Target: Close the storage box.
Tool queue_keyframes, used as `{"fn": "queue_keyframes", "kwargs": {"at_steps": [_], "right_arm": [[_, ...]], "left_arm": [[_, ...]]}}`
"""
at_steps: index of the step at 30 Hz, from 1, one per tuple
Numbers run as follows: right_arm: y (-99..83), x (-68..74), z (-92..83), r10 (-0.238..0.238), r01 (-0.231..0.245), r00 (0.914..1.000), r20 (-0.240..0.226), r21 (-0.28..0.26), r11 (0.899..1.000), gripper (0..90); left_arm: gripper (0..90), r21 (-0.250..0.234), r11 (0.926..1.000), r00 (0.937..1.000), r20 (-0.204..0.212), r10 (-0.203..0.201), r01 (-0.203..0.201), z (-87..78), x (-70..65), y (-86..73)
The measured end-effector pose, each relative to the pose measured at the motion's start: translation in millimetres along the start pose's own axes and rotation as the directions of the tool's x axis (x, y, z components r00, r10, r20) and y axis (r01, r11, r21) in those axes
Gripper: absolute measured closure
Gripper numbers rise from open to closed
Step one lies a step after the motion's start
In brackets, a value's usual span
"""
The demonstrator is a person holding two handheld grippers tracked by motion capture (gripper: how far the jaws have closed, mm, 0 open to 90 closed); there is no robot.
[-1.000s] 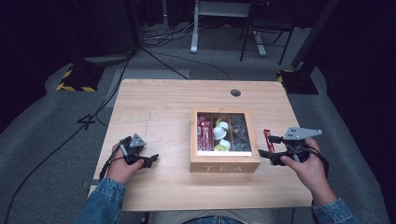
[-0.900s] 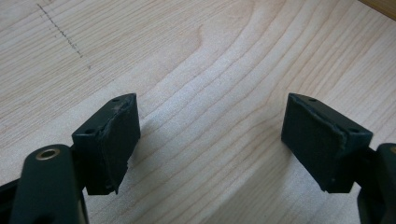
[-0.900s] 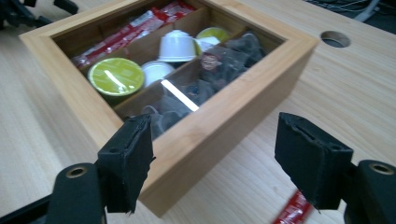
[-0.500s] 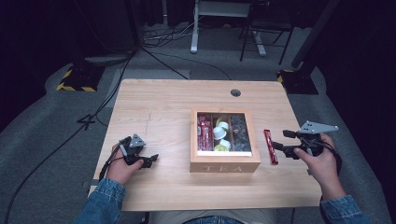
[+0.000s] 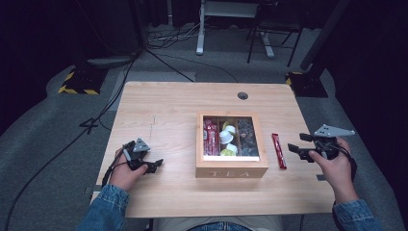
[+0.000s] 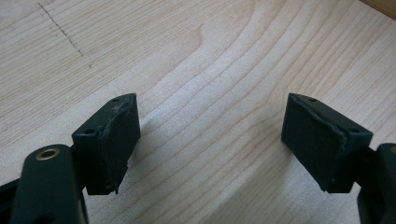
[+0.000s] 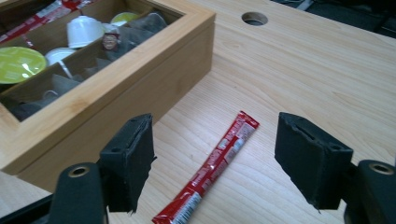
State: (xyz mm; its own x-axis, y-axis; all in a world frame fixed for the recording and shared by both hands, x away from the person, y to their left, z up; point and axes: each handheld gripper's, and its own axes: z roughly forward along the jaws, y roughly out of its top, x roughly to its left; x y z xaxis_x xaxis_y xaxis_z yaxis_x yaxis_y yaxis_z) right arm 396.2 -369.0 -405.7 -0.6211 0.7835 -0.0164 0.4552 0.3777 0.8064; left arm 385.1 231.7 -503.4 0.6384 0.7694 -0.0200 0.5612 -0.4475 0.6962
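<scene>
We hold both grippers over the table: the right gripper has its jaws spread wide with nothing between the pads, hovering just right of a red sachet lying flat on the wood beside the tea box. The left gripper, jaws likewise apart and empty, rests low over bare wood. The box's compartments hold red sachets, white and yellow pods and dark packets.
</scene>
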Motion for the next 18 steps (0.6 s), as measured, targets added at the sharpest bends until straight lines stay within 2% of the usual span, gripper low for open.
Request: {"fn": "queue_keyframes", "kwargs": {"at_steps": [10, 16, 18], "right_arm": [[-15.0, -18.8, 1.0, 0.045, -0.045, 0.9980, 0.044, -0.005, 0.999, 28.9], [-33.4, -27.5, 5.2, 0.077, -0.078, 0.9946, 0.069, 0.009, 0.997, 28.9], [-40.7, -31.1, 7.0, 0.092, -0.093, 0.9929, 0.076, 0.014, 0.996, 28.9]], "left_arm": [[19.9, -0.001, 1.0000, 0.9999, -0.011, -0.003, 0.003, -1.9, -0.2, -1.9], [19.9, -0.003, 0.9998, 0.9997, -0.017, -0.018, 0.018, -3.9, -1.1, -4.3], [19.9, -0.001, 1.0000, 0.9997, -0.020, -0.010, 0.010, -4.8, -0.5, -4.7]]}}
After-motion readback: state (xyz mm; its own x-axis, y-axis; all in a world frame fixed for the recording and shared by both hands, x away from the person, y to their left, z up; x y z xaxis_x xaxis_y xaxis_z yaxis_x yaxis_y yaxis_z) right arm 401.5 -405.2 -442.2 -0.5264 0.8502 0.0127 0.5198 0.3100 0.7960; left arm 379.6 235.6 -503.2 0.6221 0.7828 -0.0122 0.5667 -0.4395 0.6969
